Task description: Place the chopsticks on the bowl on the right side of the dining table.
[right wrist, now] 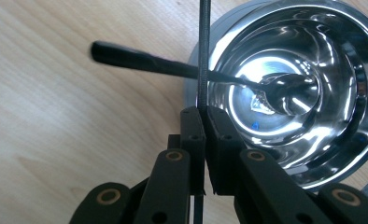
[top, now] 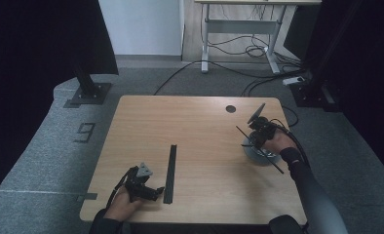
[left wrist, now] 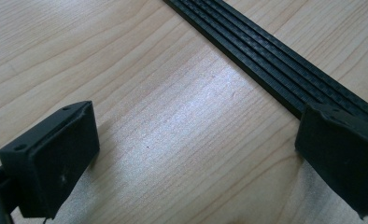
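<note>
A bundle of long black flat strips (top: 170, 173) lies on the wooden table (top: 200, 126), left of centre. My left gripper (top: 157, 192) rests beside its near end, open; in the left gripper view the strips (left wrist: 275, 60) run past the right jaw, and only bare wood sits between the fingertips (left wrist: 196, 135). My right gripper (top: 256, 140) is shut on a thin black rod (top: 273, 163) above a steel bowl (top: 267, 160). In the right gripper view the rod (right wrist: 203, 56) rises from the closed jaws (right wrist: 204, 116) across a black-handled spoon (right wrist: 140, 58) lying in the bowl (right wrist: 341, 154).
A round cable hole (top: 230, 108) sits near the table's far edge. Beyond the table are a stand base (top: 88, 92), a desk frame (top: 239, 34) with loose cables (top: 258, 73) on the grey carpet, and a "9" mark (top: 85, 131) on the floor.
</note>
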